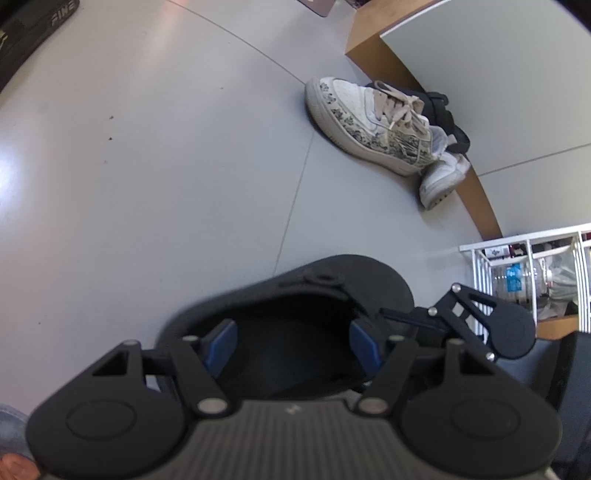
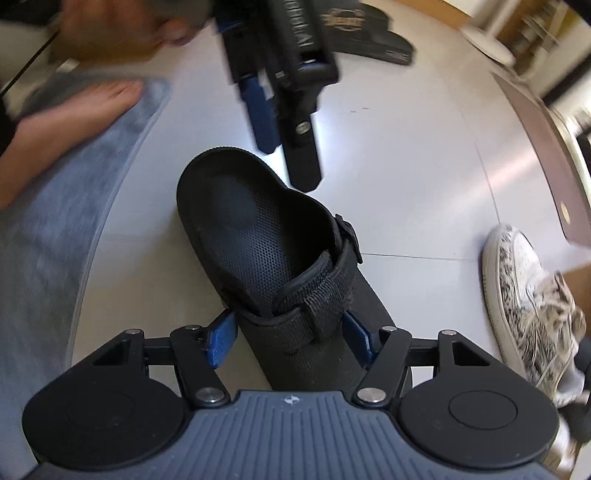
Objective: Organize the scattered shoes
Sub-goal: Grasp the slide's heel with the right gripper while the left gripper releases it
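A black strapped sandal [image 2: 258, 229] lies on the pale tiled floor. My right gripper [image 2: 290, 325] points steeply down over its strapped front. Its blue pads [image 2: 221, 339] stand on either side of the upper, close to the sides, and I see no squeeze. My left gripper [image 2: 286, 162] hovers over the heel end, open and holding nothing. In the left wrist view, the sandal [image 1: 314, 280] fills the space under the left gripper [image 1: 291, 332]. A white sneaker with grey print [image 1: 369, 122] lies by the wooden skirting, also at the right edge of the right wrist view [image 2: 528, 302].
A plain white shoe [image 1: 439, 177] and a black shoe [image 1: 443, 110] lie beside the printed sneaker. A white wire rack [image 1: 528, 273] stands at the right. A person's bare foot [image 2: 74, 110] rests on a grey mat [image 2: 55, 221]. Dark slippers [image 2: 369, 33] lie farther off.
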`<state>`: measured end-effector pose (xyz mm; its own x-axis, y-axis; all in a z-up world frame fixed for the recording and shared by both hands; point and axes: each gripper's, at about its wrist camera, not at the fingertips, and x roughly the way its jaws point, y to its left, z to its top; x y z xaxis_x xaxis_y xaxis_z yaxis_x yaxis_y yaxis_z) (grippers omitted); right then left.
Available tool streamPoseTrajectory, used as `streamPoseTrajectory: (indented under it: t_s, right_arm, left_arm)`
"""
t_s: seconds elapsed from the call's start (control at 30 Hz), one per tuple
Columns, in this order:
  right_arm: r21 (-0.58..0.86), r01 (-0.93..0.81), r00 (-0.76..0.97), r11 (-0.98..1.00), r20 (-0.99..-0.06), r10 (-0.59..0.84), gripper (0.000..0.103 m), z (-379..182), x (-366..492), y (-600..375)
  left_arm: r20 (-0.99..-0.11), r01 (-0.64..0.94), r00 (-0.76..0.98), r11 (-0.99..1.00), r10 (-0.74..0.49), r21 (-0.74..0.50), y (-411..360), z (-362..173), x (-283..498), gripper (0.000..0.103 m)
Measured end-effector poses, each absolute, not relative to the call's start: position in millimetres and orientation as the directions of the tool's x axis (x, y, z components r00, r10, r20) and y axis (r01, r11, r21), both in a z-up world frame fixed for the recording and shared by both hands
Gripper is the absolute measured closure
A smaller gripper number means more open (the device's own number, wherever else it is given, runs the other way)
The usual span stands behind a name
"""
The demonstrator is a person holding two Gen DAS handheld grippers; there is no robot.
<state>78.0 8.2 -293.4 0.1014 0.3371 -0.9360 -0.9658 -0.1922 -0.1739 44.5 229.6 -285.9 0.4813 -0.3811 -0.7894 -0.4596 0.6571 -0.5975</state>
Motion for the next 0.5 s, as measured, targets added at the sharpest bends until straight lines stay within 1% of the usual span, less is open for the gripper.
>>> streamPoseTrajectory:
  t_s: [0.1, 0.2, 0.33, 0.37, 0.4, 0.43, 0.5]
  right_arm:
    - [-0.171, -0.979, 0.126, -0.109, -0.933, 0.337, 0.039, -292.0, 78.0, 14.0]
    - [-0.173, -0.982, 0.14, -0.072, -0.933, 0.333, 0.039, -293.4, 77.5, 16.2]
    - [-0.176, -0.975, 0.125, -0.133, -0.939, 0.321, 0.033, -293.6, 75.8, 14.9]
    - [-0.188, -0.968, 0.128, -0.164, -0.939, 0.319, 0.025, -294.4, 75.4, 14.1]
    - [-0.199, -0.96, 0.13, -0.196, -0.939, 0.317, 0.015, -295.3, 74.9, 13.2]
    - [-0.215, -0.951, 0.136, -0.223, -0.937, 0.322, 0.012, -295.6, 75.8, 11.6]
    - [-0.235, -0.936, 0.142, -0.261, -0.934, 0.329, 0.011, -295.4, 79.6, 8.6]
  left_arm:
    - [-0.792, -0.47, 0.483, 0.652, -0.374, -0.595, 232.6, -286.7, 41.5, 0.033]
    - [-0.794, -0.472, 0.481, 0.653, -0.372, -0.592, 233.8, -287.6, 38.7, 0.033]
    - [-0.793, -0.474, 0.48, 0.65, -0.375, -0.594, 234.6, -288.3, 37.0, 0.033]
    - [-0.793, -0.472, 0.48, 0.652, -0.375, -0.594, 234.4, -288.2, 37.2, 0.033]
    - [-0.793, -0.472, 0.48, 0.652, -0.374, -0.593, 234.7, -288.1, 36.8, 0.033]
    - [-0.793, -0.473, 0.48, 0.651, -0.375, -0.594, 234.9, -288.4, 36.9, 0.033]
    - [-0.795, -0.474, 0.477, 0.652, -0.375, -0.592, 235.1, -289.0, 36.8, 0.033]
